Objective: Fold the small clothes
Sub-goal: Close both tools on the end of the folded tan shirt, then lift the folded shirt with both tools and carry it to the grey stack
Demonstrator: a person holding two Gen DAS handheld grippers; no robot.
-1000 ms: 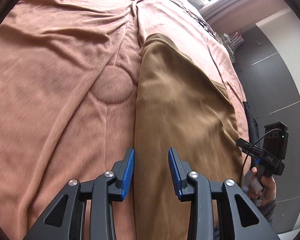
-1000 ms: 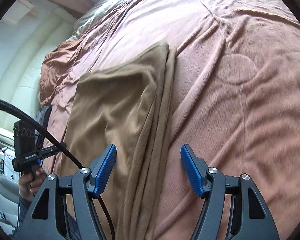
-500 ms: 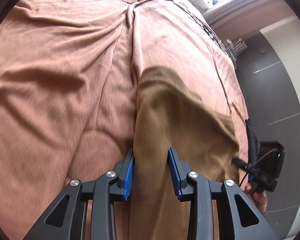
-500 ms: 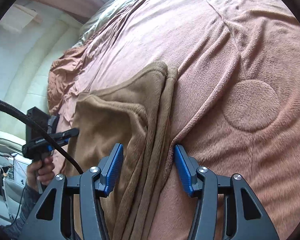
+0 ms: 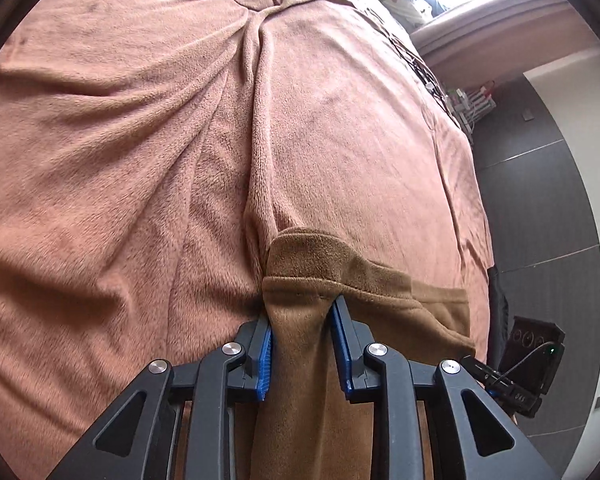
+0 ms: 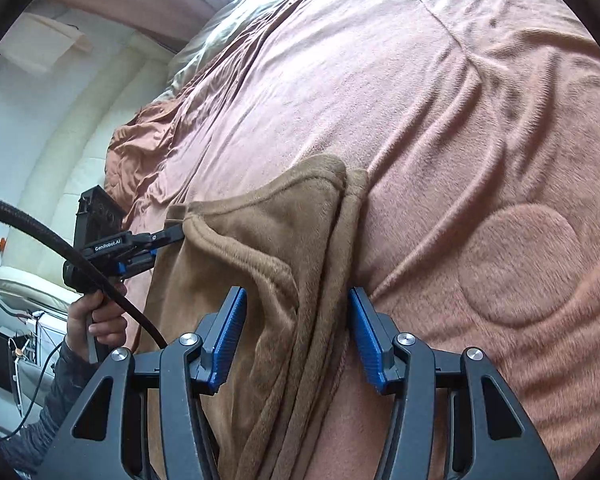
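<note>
- Spread over a bed, a pinkish-brown fleece blanket (image 5: 148, 168) fills both views; every place below is given relative to it.
- Left first: the left gripper (image 5: 302, 338) has its blue-padded jaws pressed against a bunched hem of a small tan fleece garment (image 5: 328, 272), which lies on the blanket's near edge.
- Rightward, the right gripper (image 6: 296, 334) straddles the garment's stacked folded edges with jaws apart, gripping nothing.
- Judged step: taking hold before a fold. Next, the right jaws must close on all the layers, then both lift together.
- Hard to tell: the garment's type and near end, cut off below; the person's hand (image 6: 96, 322) shows only partly at the blanket's left side.
</note>
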